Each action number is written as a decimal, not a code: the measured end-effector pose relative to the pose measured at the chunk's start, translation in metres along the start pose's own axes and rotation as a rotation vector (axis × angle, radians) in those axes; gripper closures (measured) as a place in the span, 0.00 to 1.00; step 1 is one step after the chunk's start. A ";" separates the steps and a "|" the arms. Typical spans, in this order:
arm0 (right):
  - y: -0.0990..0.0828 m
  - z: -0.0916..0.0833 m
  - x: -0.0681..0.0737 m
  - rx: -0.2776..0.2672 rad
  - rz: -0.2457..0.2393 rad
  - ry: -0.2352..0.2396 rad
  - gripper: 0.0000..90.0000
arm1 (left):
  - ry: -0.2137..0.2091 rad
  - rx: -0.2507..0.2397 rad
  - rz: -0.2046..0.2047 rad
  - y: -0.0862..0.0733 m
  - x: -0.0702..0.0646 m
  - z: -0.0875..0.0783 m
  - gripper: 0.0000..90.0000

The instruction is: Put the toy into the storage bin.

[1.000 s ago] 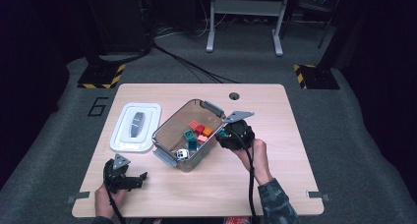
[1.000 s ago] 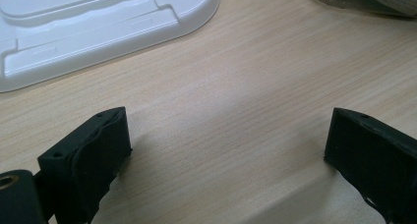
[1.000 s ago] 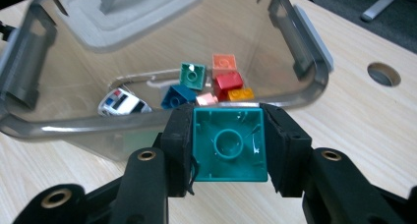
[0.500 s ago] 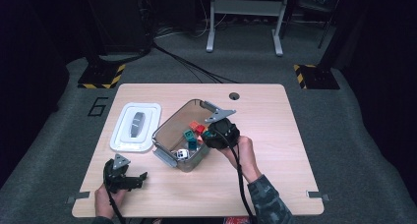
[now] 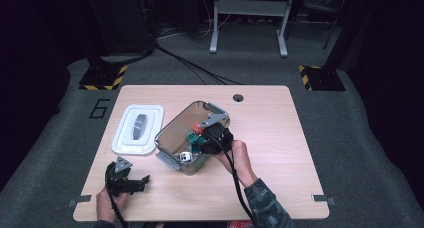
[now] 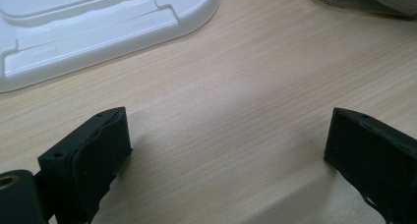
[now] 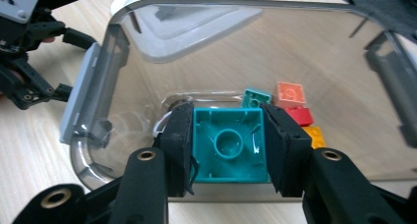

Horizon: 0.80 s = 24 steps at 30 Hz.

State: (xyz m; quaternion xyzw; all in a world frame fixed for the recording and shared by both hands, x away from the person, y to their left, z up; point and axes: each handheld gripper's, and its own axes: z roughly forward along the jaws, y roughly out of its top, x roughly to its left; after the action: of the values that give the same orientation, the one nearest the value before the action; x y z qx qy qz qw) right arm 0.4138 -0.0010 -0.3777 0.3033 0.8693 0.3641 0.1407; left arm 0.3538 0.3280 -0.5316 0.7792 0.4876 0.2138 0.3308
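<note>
Teal brick (image 7: pixel 229 145), clamped in right gripper (image 7: pixel 227 150), has moved over container (image 7: pixel 118 52).

My right gripper (image 7: pixel 227 145) pinches a glossy teal plastic brick (image 7: pixel 229 146) over the smoky clear plastic tub (image 7: pixel 123 42); at ten o'clock, a smooth white plastic lid (image 6: pixel 93 30) lies on matt wood-grain bench (image 6: pixel 236 86).

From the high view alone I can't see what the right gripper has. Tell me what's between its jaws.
Observer: The right gripper is shut on a teal block, hollow underside facing its camera.
Operator: Say what's below it.
Observer: Inside the clear container, more blocks lie on the floor: a smaller teal block, an orange block, a red block.
Operator: Report the left gripper.
Observer: The left gripper is open over bare table, near the white lid.
</note>
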 end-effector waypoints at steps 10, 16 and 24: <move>0.001 0.014 0.011 0.019 -0.036 0.059 0.65 | 0.001 0.000 -0.001 0.000 0.000 0.000 0.04; -0.001 0.019 0.015 0.039 -0.034 0.104 0.65 | 0.001 0.002 -0.001 0.000 0.000 0.000 0.04; -0.006 0.023 0.016 0.056 -0.034 0.128 0.64 | 0.001 0.003 -0.001 0.000 0.000 0.000 0.04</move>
State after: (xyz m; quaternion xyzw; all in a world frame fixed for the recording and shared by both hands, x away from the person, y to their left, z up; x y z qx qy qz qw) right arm 0.4097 0.0189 -0.3982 0.2682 0.8915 0.3557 0.0823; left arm 0.3537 0.3279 -0.5314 0.7794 0.4883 0.2134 0.3296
